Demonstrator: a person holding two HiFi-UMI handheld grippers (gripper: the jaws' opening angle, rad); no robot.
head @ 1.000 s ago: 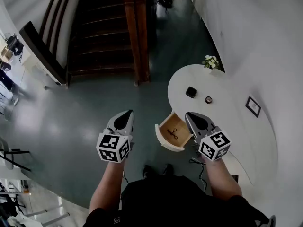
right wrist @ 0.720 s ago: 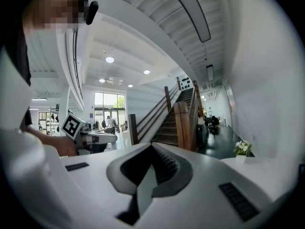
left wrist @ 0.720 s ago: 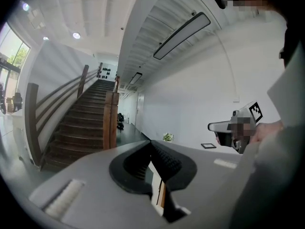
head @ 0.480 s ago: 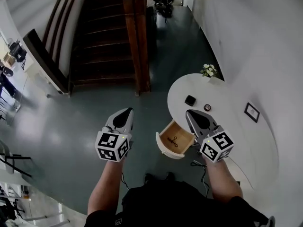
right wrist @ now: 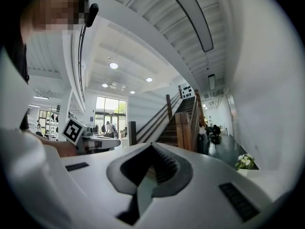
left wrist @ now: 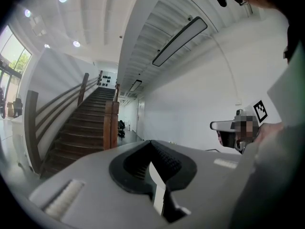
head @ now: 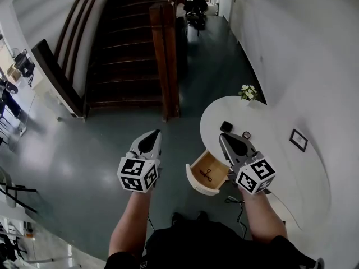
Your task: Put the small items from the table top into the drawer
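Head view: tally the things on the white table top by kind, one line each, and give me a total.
Pot of white flowers: 1
Picture frame: 1
Black square item: 1
Small round item: 1
Total: 4

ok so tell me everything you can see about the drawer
The drawer stands pulled out of the white round table, open toward the person's feet. Its front is white and curved like the table's edge, and the inside looks like light wood. One small dark item lies on its floor, too small to identify, and the rest of the floor shows bare. Nothing else is seen touching it.
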